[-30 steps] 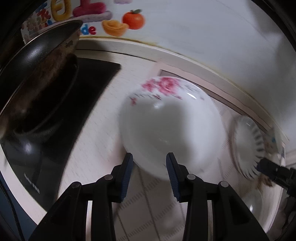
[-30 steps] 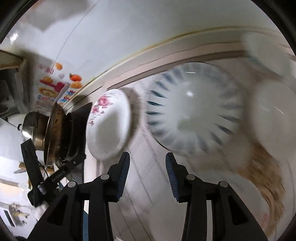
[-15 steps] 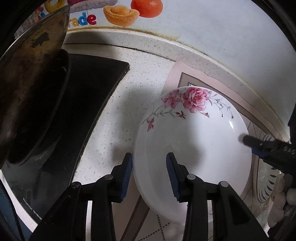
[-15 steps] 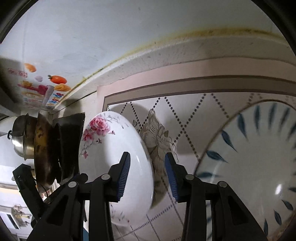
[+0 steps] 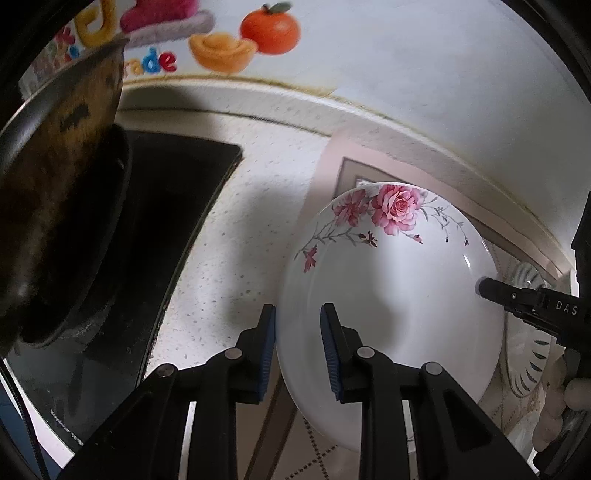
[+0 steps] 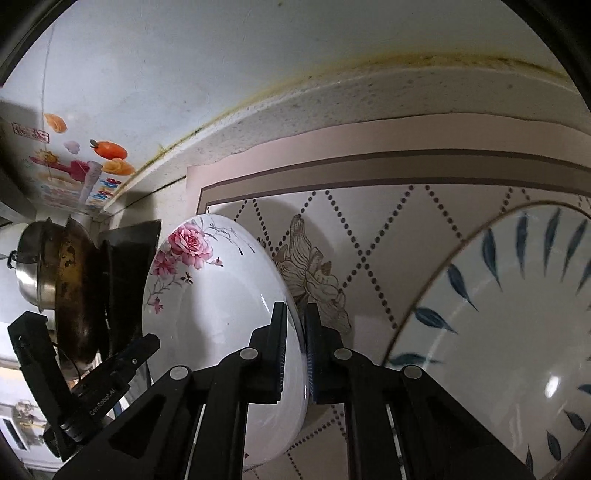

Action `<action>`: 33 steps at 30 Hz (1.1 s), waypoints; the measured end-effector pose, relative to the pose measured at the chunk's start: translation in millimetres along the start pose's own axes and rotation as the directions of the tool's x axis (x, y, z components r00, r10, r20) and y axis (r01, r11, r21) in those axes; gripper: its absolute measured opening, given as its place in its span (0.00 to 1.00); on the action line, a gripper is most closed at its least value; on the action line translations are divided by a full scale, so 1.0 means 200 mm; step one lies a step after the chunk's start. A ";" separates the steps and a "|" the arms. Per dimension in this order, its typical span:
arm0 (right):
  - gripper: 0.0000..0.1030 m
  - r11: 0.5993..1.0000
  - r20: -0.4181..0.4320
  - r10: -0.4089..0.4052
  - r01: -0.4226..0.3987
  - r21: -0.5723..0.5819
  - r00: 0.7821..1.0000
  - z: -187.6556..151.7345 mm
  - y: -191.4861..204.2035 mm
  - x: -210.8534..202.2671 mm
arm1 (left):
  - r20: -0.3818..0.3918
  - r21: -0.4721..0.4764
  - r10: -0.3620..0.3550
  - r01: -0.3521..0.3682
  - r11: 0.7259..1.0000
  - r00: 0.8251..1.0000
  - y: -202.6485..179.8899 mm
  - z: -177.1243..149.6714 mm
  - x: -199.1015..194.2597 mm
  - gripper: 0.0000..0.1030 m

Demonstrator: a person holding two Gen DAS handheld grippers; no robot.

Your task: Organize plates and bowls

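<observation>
A white deep plate with pink roses [image 5: 388, 295] lies on a patterned mat. My left gripper [image 5: 298, 332] straddles its left rim. Its jaws are closing with the rim between them, and I see no firm press from the pads. In the right wrist view the same rose plate [image 6: 214, 314] has its right rim clamped between the pads of my right gripper [image 6: 295, 332], which is shut on it. One right gripper finger [image 5: 509, 297] shows over the plate's far edge. A larger plate with blue leaf marks [image 6: 498, 332] lies just right of it.
A black stovetop [image 5: 166, 221] with a worn dark wok [image 5: 55, 221] sits left of the plate, and a steel pot [image 6: 29, 273] stands behind the wok. The wall with fruit stickers [image 5: 269, 33] runs close behind. A person's hand [image 5: 557, 406] holds the right gripper.
Both grippers came in to the rose plate. The right jaws shut on its right rim. The left jaws narrowed around its left rim.
</observation>
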State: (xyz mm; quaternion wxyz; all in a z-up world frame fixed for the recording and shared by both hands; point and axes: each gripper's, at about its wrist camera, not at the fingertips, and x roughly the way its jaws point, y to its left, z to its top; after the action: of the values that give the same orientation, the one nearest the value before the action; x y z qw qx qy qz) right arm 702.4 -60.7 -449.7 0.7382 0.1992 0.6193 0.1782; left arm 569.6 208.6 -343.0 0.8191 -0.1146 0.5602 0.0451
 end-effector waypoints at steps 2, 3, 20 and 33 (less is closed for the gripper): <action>0.11 1.000 0.007 0.001 -0.001 0.004 1.000 -0.03 -0.01 -0.05 | 0.004 0.007 -0.016 0.016 1.000 1.000 -0.03 0.00 -0.05 0.21; 0.11 1.000 0.007 0.001 -0.001 0.009 1.000 -0.04 -0.02 -0.07 | 0.005 0.010 -0.022 0.022 1.000 1.000 -0.04 -0.01 -0.07 0.21; 0.11 0.997 0.080 -0.002 -0.004 0.083 0.997 -0.67 -0.40 -0.84 | -0.046 0.154 -0.156 0.161 0.975 0.987 -0.60 -0.44 -0.41 0.21; 0.11 0.984 0.066 -0.050 0.038 0.172 0.997 -1.15 -0.85 -1.07 | -0.148 0.292 -0.139 0.178 0.940 0.979 -0.95 -0.80 -0.35 0.21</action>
State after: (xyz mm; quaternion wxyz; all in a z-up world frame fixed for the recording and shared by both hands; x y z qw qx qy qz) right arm 441.3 -299.2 -392.1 0.7434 0.2539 0.6105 0.1010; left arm 437.1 -9.7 -307.7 0.7912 -0.0348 0.5996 -0.1149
